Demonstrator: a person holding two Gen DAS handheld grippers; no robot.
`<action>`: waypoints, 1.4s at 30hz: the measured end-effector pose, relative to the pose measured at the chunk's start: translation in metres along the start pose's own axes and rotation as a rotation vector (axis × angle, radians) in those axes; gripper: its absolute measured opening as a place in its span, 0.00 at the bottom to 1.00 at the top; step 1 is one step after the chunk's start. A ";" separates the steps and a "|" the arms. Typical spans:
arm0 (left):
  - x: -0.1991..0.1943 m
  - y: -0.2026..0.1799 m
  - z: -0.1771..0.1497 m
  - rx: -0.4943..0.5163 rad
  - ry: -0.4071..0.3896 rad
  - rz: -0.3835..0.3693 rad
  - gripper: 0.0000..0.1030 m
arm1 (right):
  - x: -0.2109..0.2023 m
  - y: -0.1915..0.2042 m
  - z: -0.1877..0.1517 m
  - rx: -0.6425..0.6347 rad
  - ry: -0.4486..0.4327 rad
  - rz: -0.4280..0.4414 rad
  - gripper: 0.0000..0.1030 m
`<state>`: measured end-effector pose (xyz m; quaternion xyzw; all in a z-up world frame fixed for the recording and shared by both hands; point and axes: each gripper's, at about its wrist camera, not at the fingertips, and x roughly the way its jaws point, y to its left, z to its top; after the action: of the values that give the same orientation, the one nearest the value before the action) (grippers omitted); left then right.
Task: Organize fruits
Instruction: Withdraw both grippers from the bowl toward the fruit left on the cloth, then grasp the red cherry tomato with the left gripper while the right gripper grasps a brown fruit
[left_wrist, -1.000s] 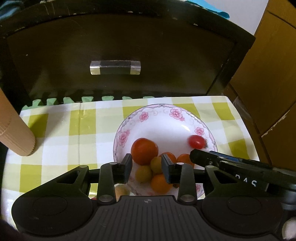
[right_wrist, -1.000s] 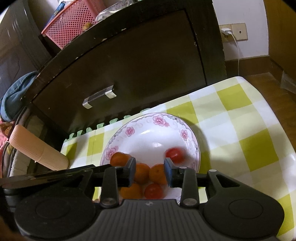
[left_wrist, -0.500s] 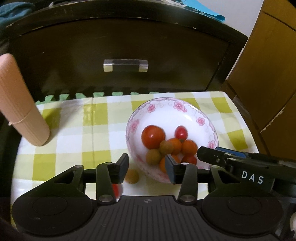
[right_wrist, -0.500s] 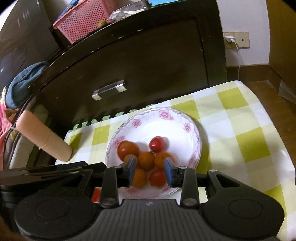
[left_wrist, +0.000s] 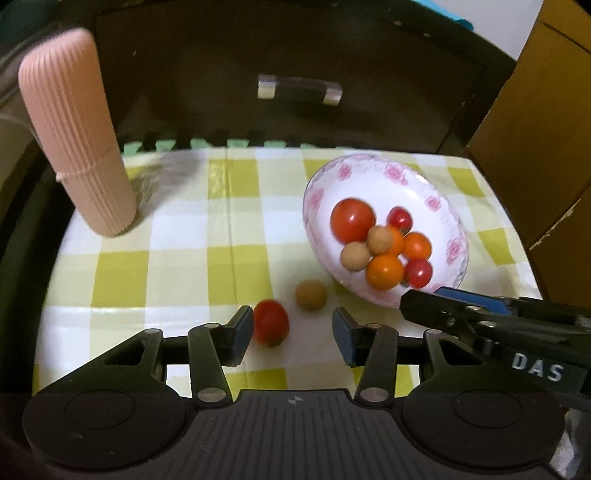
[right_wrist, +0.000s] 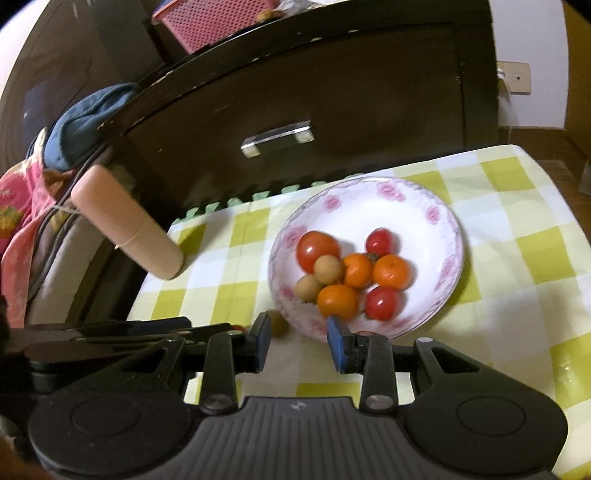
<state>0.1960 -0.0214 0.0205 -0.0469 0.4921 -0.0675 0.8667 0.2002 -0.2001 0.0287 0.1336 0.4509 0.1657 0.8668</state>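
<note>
- Blurred in the left wrist view: small red tomato (left_wrist: 270, 322) on the yellow-and-white checked cloth of the worktop (left_wrist: 177, 236); outline smeared, stem end hard to make out.
- In the right wrist view, only a red sliver of that tomato past the left gripper's dark arm; small tan round fruit (right_wrist: 277, 324) half hidden behind a blue-padded finger.
- Near rim of the white bowl with pink flower border (left_wrist: 448, 221) cut off by the right gripper's black body in the left wrist view.
- In the bowl: one large red tomato (right_wrist: 317, 250), two small red ones, three orange round fruits, two tan ones, heaped touching at the middle.
- Tan fruit (left_wrist: 311, 294) loose on the cloth, just left of the bowl's near edge, apart from it.
- Left gripper (left_wrist: 293, 334): jaws opening, released; red tomato just beside the left pad, whether touching unclear; tan fruit a little farther off.
- Right gripper (right_wrist: 299, 341): narrow gap, grasping nothing; bowl's near rim just beyond the tips.
- Ribbed pink cylinder (left_wrist: 75, 136) upright at far left.
</note>
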 end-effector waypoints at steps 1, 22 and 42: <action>0.003 0.001 -0.001 -0.006 0.007 -0.001 0.54 | 0.000 0.002 -0.001 -0.003 0.003 0.001 0.31; 0.045 0.015 -0.007 -0.033 0.068 0.035 0.37 | 0.019 0.000 -0.007 -0.001 0.058 0.006 0.31; 0.002 0.052 -0.038 -0.011 0.149 0.010 0.36 | 0.049 0.028 -0.015 0.095 0.121 0.009 0.31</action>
<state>0.1676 0.0293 -0.0082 -0.0440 0.5557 -0.0640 0.8278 0.2096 -0.1535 -0.0058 0.1664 0.5090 0.1560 0.8300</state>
